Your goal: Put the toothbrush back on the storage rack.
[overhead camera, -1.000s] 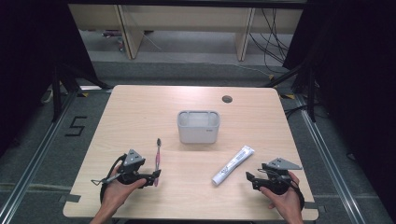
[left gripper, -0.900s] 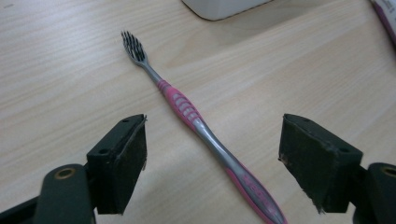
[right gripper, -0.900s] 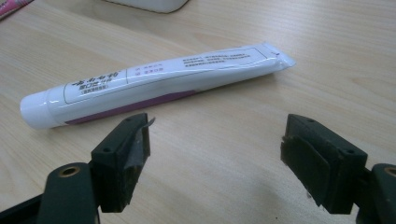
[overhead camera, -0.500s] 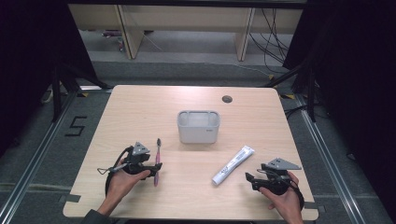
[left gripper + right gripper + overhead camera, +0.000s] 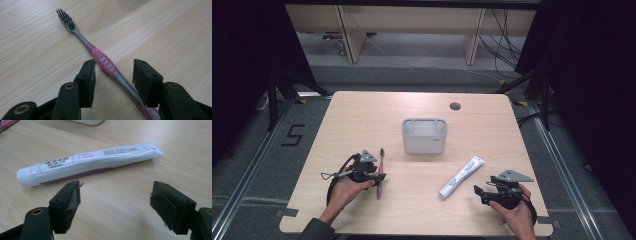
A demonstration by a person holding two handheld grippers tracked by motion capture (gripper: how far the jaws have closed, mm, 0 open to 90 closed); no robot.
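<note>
Toothbrush (image 5: 106, 63): straddled by spread left gripper (image 5: 113, 75) fingers, not yet gripped. Toothpaste (image 5: 87, 163): untouched; right gripper (image 5: 116, 202) spread. Holder (image 5: 424, 135): unfilled.

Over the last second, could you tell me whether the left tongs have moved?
Yes. The left tongs have slid forward and a little right, toward the grey holder, and now straddle the pink toothbrush handle, jaws open.
</note>
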